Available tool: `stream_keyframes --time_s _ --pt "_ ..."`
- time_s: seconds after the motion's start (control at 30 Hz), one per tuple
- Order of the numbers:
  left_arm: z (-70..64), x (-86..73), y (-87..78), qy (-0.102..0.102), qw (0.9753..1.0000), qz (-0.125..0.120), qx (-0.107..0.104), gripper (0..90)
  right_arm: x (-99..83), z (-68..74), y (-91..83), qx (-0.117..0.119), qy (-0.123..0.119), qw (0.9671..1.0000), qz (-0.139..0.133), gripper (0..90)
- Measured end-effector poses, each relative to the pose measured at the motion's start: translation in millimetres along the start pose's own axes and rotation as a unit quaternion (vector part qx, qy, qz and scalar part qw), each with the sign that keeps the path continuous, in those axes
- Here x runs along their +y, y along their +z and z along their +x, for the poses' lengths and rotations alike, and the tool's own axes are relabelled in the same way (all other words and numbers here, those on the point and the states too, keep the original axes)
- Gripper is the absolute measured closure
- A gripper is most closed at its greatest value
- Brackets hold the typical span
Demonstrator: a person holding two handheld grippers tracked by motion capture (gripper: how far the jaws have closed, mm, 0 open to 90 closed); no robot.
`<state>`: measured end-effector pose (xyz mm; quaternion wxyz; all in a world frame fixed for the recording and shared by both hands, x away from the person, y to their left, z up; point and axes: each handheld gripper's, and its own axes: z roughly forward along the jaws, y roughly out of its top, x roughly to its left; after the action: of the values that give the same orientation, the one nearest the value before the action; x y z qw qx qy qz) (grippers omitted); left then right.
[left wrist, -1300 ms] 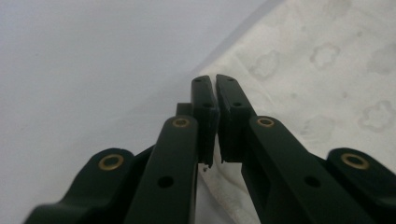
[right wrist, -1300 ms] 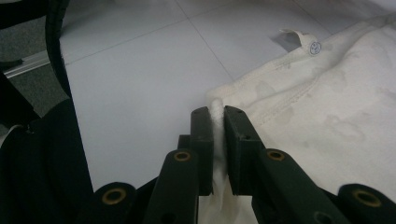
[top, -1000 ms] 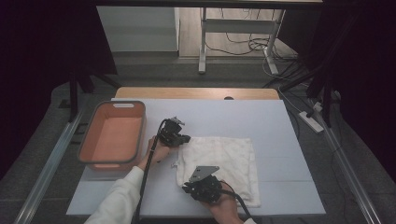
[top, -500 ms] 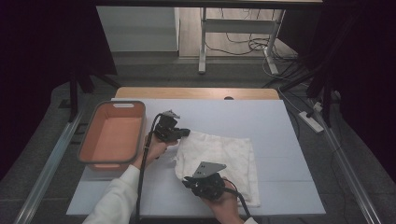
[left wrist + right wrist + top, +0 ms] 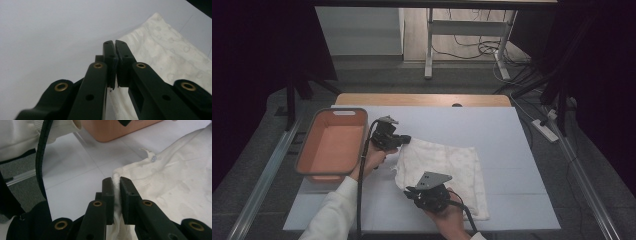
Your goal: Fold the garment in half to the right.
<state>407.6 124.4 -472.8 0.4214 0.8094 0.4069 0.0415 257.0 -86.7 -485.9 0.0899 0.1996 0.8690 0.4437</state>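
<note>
A white embossed cloth (image 5: 452, 162) lies spread on the pale table (image 5: 492, 122). My left gripper (image 5: 404, 141) is at the cloth's far left corner. In the left gripper view its jaws (image 5: 115, 47) are pressed together on the cloth's edge, and the cloth (image 5: 170, 57) runs off to the right. At the near left corner my right gripper (image 5: 410, 192) is shut on a fold of the cloth (image 5: 180, 177), with white fabric squeezed between its jaws (image 5: 116, 182).
An orange basin (image 5: 307, 167) stands on the table's left side, close to the left hand, and its wall (image 5: 112, 130) shows in the right gripper view. A white sleeve (image 5: 25, 135) and a black cable (image 5: 41, 157) cross there. Bare table lies right of and beyond the cloth.
The left gripper has shifted slightly left and away, taking the cloth's far left corner with it, and the left edge is now drawn straighter. The right gripper has barely moved.
</note>
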Motion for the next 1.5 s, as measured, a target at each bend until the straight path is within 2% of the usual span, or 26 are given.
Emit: stream_keyframes --time_s 0.13,0.37,0.47,0.57,0.77,0.93,1.17,1.27,1.37,1.5 --pt "1.5 -1.7 -6.7 -0.004 1.0 -0.005 0.002 86.8 3.5 0.6 -1.5 0.003 0.0 1.0 -0.007 82.5" --pt "3.0 -2.2 -6.7 -0.005 1.0 -0.006 0.004 86.7 5.4 1.0 0.3 0.001 -0.003 0.9999 -0.011 82.5" --pt "4.2 -0.1 -10.0 -0.006 0.9999 -0.014 0.005 86.7 11.9 0.3 1.1 0.004 0.001 0.9998 -0.019 82.5" --pt "6.0 0.7 -13.9 -0.006 0.9998 -0.019 0.005 86.7 18.8 1.7 1.3 0.005 -0.006 0.9996 -0.026 82.5" --pt "8.8 0.0 -14.3 -0.011 0.9998 -0.019 0.004 86.7 17.4 1.5 4.7 0.005 -0.007 0.9998 -0.019 82.5" --pt "8.8 3.0 -26.1 -0.013 0.9992 -0.039 0.004 86.7 26.4 3.9 4.8 0.01 -0.01 0.9994 -0.031 82.5" --pt "9.4 1.3 -24.4 -0.017 0.9993 -0.032 0.003 86.7 24.3 2.5 6.3 0.007 -0.011 0.9995 -0.028 82.5" --pt "9.1 2.6 -33.8 -0.016 0.9989 -0.043 0.002 86.7 27.5 3.8 8.0 0.008 -0.015 0.9994 -0.029 82.5" --pt "9.3 4.1 -45.8 -0.018 0.9978 -0.064 0.0 86.7 34.0 7.5 6.0 0.01 -0.022 0.9988 -0.043 82.5" --pt "7.9 4.4 -47.9 -0.018 0.9976 -0.067 0.001 86.6 36.0 9.1 1.4 0.007 -0.025 0.9983 -0.052 82.5"
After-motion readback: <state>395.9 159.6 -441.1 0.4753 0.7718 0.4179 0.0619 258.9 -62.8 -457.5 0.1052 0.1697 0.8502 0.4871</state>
